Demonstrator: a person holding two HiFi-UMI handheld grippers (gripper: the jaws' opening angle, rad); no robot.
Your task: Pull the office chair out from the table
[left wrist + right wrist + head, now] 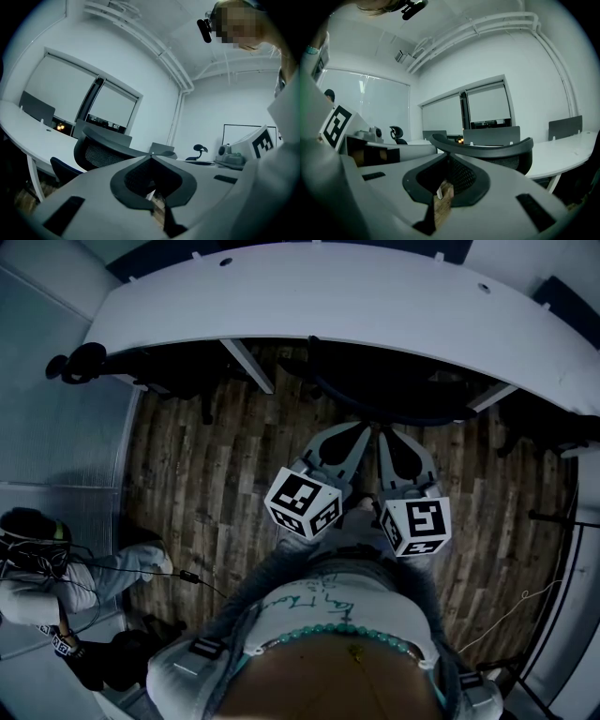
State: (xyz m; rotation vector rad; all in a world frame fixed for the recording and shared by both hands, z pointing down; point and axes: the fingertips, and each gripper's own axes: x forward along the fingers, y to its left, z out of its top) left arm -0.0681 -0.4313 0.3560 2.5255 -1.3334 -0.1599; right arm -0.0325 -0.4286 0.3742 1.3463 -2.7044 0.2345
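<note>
The black mesh-backed office chair (pixel 394 390) stands tucked under the curved white table (pixel 309 306), just ahead of both grippers. My left gripper (pixel 364 428) and right gripper (pixel 383 433) are side by side, both shut and empty, their tips a short way from the chair's back and apart from it. In the left gripper view the shut left gripper (pixel 151 157) points past the chair back (pixel 101 152) at its left. Straight behind the shut right gripper (pixel 447 157) in its own view rises the chair back (pixel 487 147), with the table (pixel 565 150) to the right.
Wooden floor (pixel 206 474) lies under the table. A person (pixel 37 563) sits low at the left beside a glass wall, with a cable (pixel 192 576) on the floor. Other dark chairs stand at the left (pixel 80 362) and the right (pixel 553 427).
</note>
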